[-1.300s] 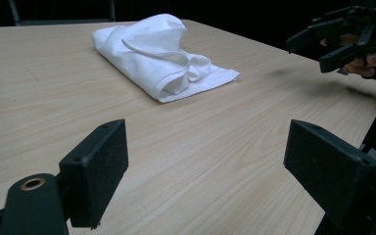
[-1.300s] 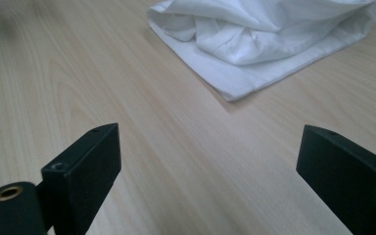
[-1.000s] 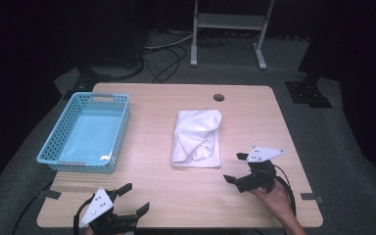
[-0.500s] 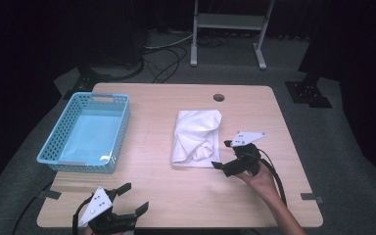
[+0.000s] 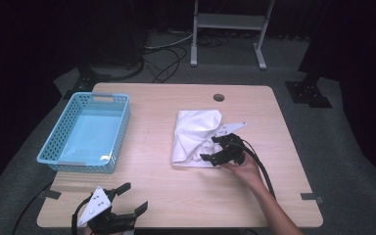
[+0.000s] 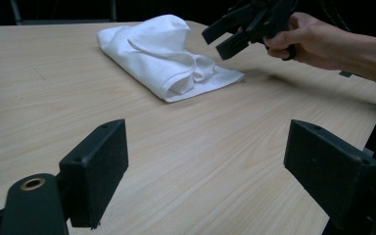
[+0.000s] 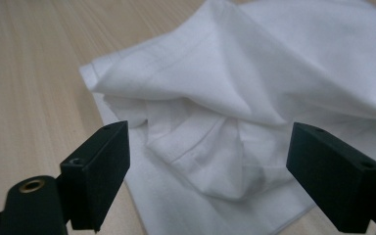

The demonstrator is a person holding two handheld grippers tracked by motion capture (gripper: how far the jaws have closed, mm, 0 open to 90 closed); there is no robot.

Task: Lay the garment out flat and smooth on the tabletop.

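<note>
White cloth (image 5: 196, 137) lies crumpled mid-counter (image 5: 176, 196), right of the blue basket (image 5: 85, 132). Right gripper (image 5: 215, 149) sits at the cloth's near right edge, fingers wide but just been closing a little, fabric in front of them, nothing pinched. Left gripper (image 5: 129, 198) at the counter's near left edge, fingers wide apart, empty.

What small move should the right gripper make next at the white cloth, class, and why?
Probably ease down onto the raised fold and close. The right gripper hangs at the near edge of the white cloth, its jaws just closing a little but wide apart, pads clear of the fabric, the crumpled fold between and beyond them.
</note>
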